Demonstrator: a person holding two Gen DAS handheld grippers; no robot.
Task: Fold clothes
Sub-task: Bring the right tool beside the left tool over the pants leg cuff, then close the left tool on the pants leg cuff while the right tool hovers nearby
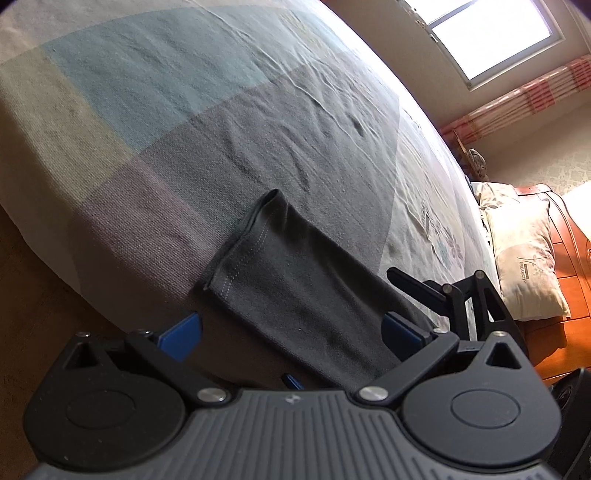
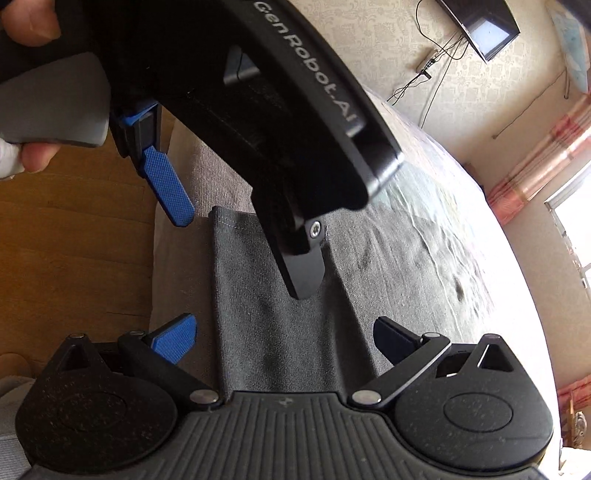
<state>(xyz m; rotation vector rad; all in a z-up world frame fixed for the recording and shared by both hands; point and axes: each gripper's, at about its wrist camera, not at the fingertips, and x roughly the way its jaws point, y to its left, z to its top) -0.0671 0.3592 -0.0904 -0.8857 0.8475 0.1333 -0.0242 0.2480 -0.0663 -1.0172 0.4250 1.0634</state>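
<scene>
Garment (image 1: 291, 280): one dark grey piece, folded into a long strip, lying near the edge of the bed (image 1: 155, 110); hemmed end with pale stitching points away from both cameras.

Left wrist view, left to right: wood floor (image 1: 22, 280), bed edge, then the strip running between the two blue-padded fingers (image 1: 181, 334) of the left hand-held gripper (image 1: 291, 338). Jaws spread wide, not clamping the cloth. One pillow (image 1: 524, 258) far right, one window (image 1: 495, 33) above it.

Right wrist view, left to right: person's fingers (image 2: 37, 153) on a grey handle, wood floor, then the same strip (image 2: 273, 325) between the two fingers of the right hand-held gripper (image 2: 284, 338). Also spread wide, gripping nothing. Left hand-held gripper (image 2: 251, 254) hangs over the strip from above. One wall screen (image 2: 480, 26) top right, one pink curtain (image 2: 546, 155).
</scene>
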